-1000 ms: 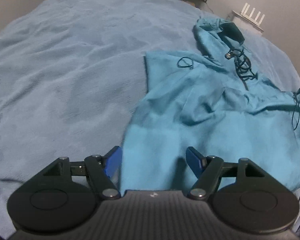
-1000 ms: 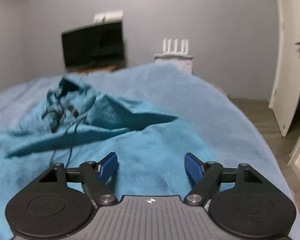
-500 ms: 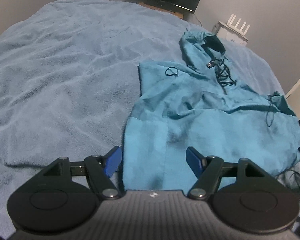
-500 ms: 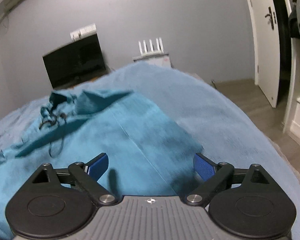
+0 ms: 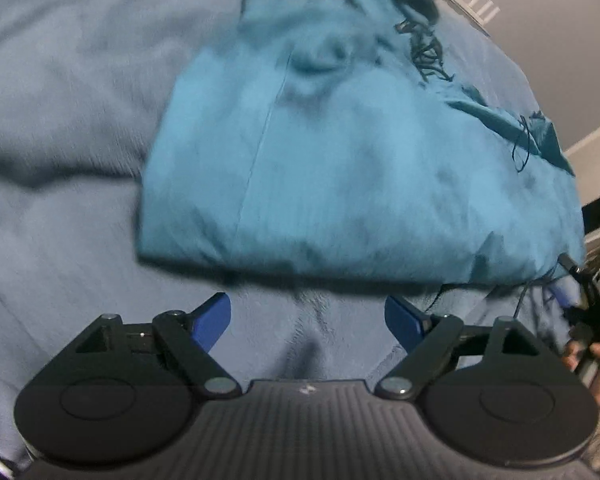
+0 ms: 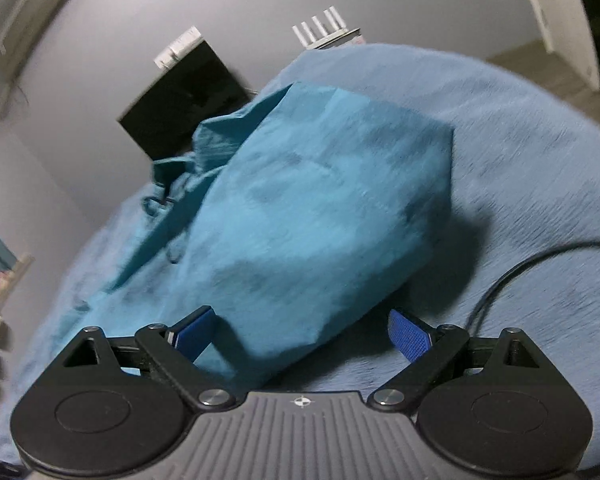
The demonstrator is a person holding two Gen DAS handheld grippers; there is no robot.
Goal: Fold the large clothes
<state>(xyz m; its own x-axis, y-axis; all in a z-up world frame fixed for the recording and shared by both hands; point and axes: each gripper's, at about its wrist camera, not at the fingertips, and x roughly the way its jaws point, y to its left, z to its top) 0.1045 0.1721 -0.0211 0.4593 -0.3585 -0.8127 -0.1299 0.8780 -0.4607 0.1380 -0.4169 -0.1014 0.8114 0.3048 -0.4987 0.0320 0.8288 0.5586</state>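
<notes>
A teal hooded top lies on the blue blanket of a bed, with its hood and black drawstrings at the far end. My left gripper is open and empty, just short of the top's near edge. My right gripper is open, with the near corner of the top lying between and just beyond its jaws; the left pad partly overlaps the cloth. The right gripper also shows at the far right of the left wrist view, held in a hand.
A black TV and a white router stand by the grey wall beyond the bed. A black cable lies on the blanket to the right. A white door and bare floor are at the right.
Both grippers have pulled back towards me and off the top; its near edge now lies ahead of the left jaws. The views are blurred from motion. Both stay open.
</notes>
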